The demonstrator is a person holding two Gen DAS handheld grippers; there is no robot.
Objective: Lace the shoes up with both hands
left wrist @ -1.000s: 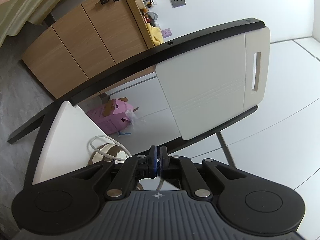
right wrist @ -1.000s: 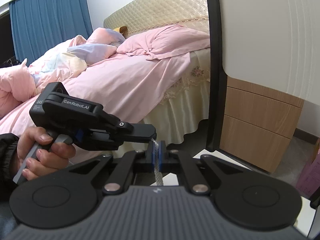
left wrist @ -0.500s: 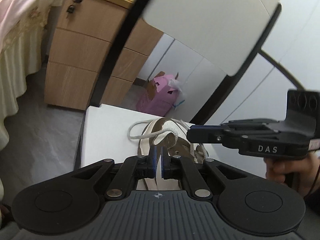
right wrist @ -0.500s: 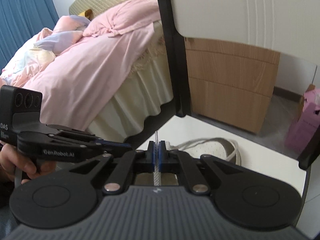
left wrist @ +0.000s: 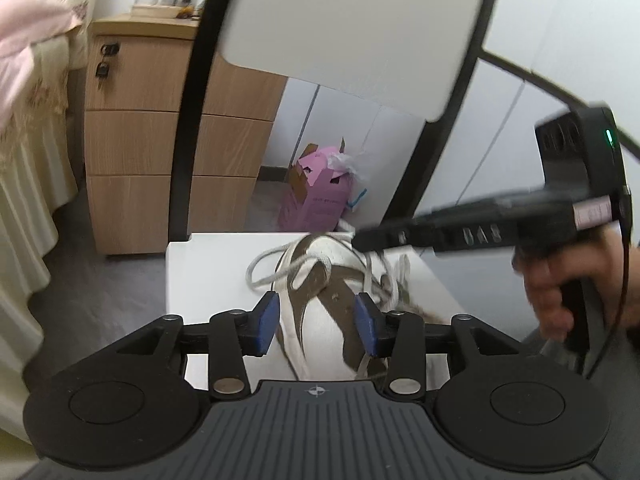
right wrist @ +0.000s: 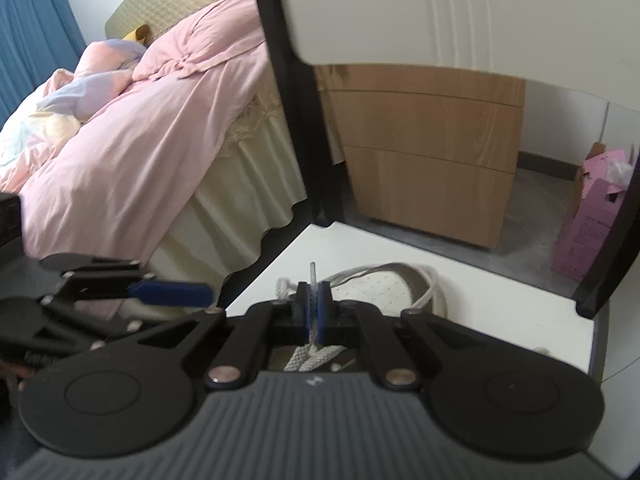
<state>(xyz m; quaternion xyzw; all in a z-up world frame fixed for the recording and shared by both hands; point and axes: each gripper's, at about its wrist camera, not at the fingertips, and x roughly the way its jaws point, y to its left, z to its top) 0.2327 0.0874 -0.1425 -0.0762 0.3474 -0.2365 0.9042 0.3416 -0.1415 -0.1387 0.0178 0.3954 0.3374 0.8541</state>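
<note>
- The left gripper (left wrist: 316, 320) hangs above the shoe with its jaws parted to a middling gap; they have just been opening, and nothing is pinched between the blue pads (left wrist: 267, 322) (only the shoe's upper shows through the gap, lower down).
- The shoe (left wrist: 320, 304) is brown and white and lies on the white chair seat (left wrist: 208, 264), its loose lace (left wrist: 260, 272) looping out toward the left of the seat.
- In the left wrist view, going left to right: a bed skirt (left wrist: 24, 184) at the edge, a wooden drawer unit (left wrist: 136, 140) with keys hanging in its top lock, the chair's black post (left wrist: 188, 120) and pale backrest (left wrist: 352, 28), a pink carton (left wrist: 316, 200) on the floor behind the seat, then the right gripper (left wrist: 362, 240) reaching in from the right, blurred, with a hand (left wrist: 576, 284) around its grip.
- The right gripper (right wrist: 314, 308) is shut on the lace end (right wrist: 313, 276): the clear tip stands up just above the closed pads, and woven cord runs down below them.
- In the right wrist view, left to right: the left gripper (right wrist: 176, 294) low at the left with one blue pad showing, a bed with pink bedding (right wrist: 140, 120), the chair post, the shoe (right wrist: 384, 288) on the seat just beyond the pads, the drawer unit, the pink carton.
</note>
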